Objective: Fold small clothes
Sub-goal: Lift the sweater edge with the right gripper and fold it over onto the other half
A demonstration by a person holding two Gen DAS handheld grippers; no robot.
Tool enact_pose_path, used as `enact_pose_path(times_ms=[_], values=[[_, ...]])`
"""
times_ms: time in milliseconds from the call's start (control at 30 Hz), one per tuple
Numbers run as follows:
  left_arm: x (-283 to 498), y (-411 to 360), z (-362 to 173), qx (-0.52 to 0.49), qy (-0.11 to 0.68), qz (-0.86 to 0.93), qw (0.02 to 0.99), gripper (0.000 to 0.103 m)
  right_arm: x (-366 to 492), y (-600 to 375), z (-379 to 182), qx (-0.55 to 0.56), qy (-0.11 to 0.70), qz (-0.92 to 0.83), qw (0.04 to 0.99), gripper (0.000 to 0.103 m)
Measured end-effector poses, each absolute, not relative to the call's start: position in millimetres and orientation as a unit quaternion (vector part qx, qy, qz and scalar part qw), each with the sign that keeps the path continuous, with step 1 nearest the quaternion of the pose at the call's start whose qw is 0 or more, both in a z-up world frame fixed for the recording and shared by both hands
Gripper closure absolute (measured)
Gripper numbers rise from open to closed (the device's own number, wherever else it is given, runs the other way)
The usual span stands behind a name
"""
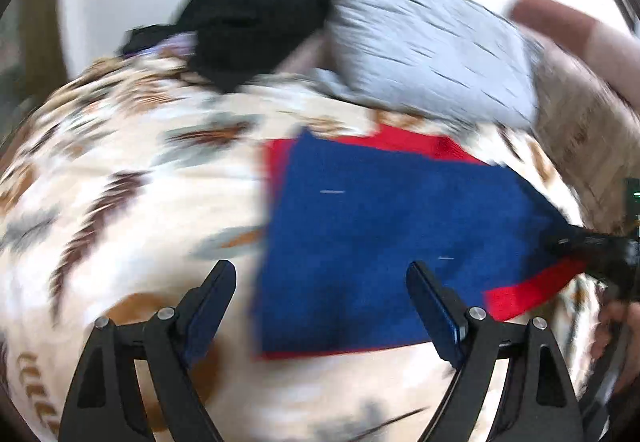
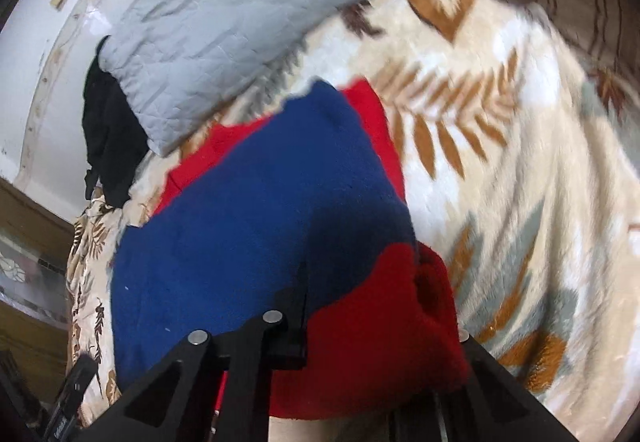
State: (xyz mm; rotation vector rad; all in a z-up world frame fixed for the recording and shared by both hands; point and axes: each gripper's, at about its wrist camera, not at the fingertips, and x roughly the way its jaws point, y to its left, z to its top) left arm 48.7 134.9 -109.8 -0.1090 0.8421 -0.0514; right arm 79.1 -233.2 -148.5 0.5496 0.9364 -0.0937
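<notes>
Left gripper (image 1: 322,284): angled down over the bed, jaws spread wide, nothing between them. Its right finger stands over the near part of the cloth; its left finger stands over the blanket just off the cloth's left edge. The left wrist view is blurred.

Right gripper (image 1: 592,248): angled down at the cloth's right corner, jaws clenched on it. In the right wrist view the fingertips are hidden under bunched red fabric, which bulges up between the finger frames; only the black frames show at the bottom edge. In the left wrist view the gripper pinches the corner where blue meets red and pulls it into a point.

Cloth (image 2: 256,226): one blue and red fleece piece, lying mostly flat on the blanket (image 2: 520,169), blue face up, red showing along its far, near and right edges. The gripped corner is lifted off the blanket.

Surroundings: a grey quilted pillow (image 2: 224,41) lies beyond the cloth, near its far edge. A black garment (image 2: 108,133) sits beside the pillow at the wall. A blurred bare hand (image 1: 568,25) shows at the upper right of the left wrist view, over the pillow's end. No containers in view.
</notes>
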Motion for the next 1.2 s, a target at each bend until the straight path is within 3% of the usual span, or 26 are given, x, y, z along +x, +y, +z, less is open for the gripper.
enact_pose_path(times_ms=[267,367,500,700,800,900,933,967,1133,1200], values=[[26,249,-129,-0.168,0.406,0.051,0.897,0.015,97,-70,-53,0.03,0.36,0.031,0.932,0.089],[22,265,-136,-0.204,0.406,0.044,0.89,0.015,92,11,-76,-0.065,0.368,0.081,0.924,0.089],[29,270,-137,-0.249,0.414,0.006,0.875,0.015,103,67,-160,-0.111,0.457,0.113,0.875,0.088],[64,250,-119,-0.301,0.402,-0.087,0.86,0.015,98,63,-136,-0.1,0.43,0.129,0.888,0.088],[96,234,-115,-0.321,0.42,-0.131,0.839,0.015,90,62,-154,-0.098,0.424,0.142,0.889,0.08],[123,207,-116,-0.301,0.448,-0.146,0.829,0.015,76,59,-153,-0.066,0.4,0.169,0.898,0.059],[129,198,-118,-0.295,0.457,-0.155,0.824,0.015,73,57,-153,-0.049,0.4,0.185,0.896,0.044],[134,192,-121,-0.291,0.466,-0.158,0.82,0.015,72,58,-152,-0.041,0.398,0.193,0.896,0.04],[148,166,-138,-0.255,0.508,-0.14,0.811,0.016,46,41,-145,-0.001,0.377,0.221,0.899,0.04],[150,161,-138,-0.243,0.511,-0.133,0.814,0.031,36,30,-140,0.017,0.372,0.225,0.9,0.04]])
